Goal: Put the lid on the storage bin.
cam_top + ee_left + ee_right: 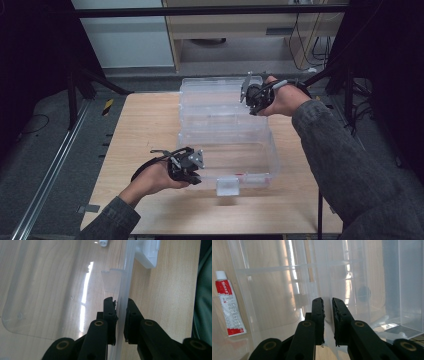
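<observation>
A clear plastic box stands open on the wooden table, its divided lid part lying behind it. My left gripper is at the box's front left corner. In the left gripper view the left gripper is shut on the box's thin front wall. My right gripper is at the far right of the lid part. Seen in the right gripper view, the right gripper is shut on a clear plastic edge. A red and white tube lies inside behind the clear plastic.
A frosted latch sticks out from the box's front wall, and the same latch lies ahead of the jaws in the left gripper view. Bare wood lies left of the box. Dark stands and cables flank the table.
</observation>
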A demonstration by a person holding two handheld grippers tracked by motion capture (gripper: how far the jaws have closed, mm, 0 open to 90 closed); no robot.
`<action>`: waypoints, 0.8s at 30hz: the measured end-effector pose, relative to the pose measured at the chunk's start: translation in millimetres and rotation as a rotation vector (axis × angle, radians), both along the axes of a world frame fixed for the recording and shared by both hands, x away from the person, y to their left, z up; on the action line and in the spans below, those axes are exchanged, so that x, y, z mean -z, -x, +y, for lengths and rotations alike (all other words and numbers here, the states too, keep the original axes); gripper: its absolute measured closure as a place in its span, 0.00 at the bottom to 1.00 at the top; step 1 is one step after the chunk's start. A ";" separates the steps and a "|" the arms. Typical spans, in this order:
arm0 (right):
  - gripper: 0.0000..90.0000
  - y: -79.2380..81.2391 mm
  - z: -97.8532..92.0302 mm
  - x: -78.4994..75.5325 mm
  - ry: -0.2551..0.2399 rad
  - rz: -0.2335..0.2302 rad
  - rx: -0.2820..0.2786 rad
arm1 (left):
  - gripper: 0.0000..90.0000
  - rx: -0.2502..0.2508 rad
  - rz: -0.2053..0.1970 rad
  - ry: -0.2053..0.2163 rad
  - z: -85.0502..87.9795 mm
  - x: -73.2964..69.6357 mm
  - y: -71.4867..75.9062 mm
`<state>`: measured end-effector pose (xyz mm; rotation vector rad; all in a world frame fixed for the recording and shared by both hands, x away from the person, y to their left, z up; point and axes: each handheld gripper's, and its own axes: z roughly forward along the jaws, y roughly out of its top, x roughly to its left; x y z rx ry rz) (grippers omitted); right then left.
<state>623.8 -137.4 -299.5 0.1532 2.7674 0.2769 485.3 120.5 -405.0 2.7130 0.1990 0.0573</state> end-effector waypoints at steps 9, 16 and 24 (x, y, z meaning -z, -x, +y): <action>0.93 2.3 2.3 -1.0 -0.004 0.003 -0.021 | 0.91 -0.026 -0.014 0.010 1.2 0.5 1.5; 0.95 6.6 3.9 -4.1 -0.008 0.014 -0.034 | 0.91 -0.047 -0.039 0.011 0.7 -1.0 3.2; 0.97 11.3 4.7 -6.5 -0.013 0.022 -0.041 | 0.90 -0.073 -0.046 0.010 1.4 -0.1 4.2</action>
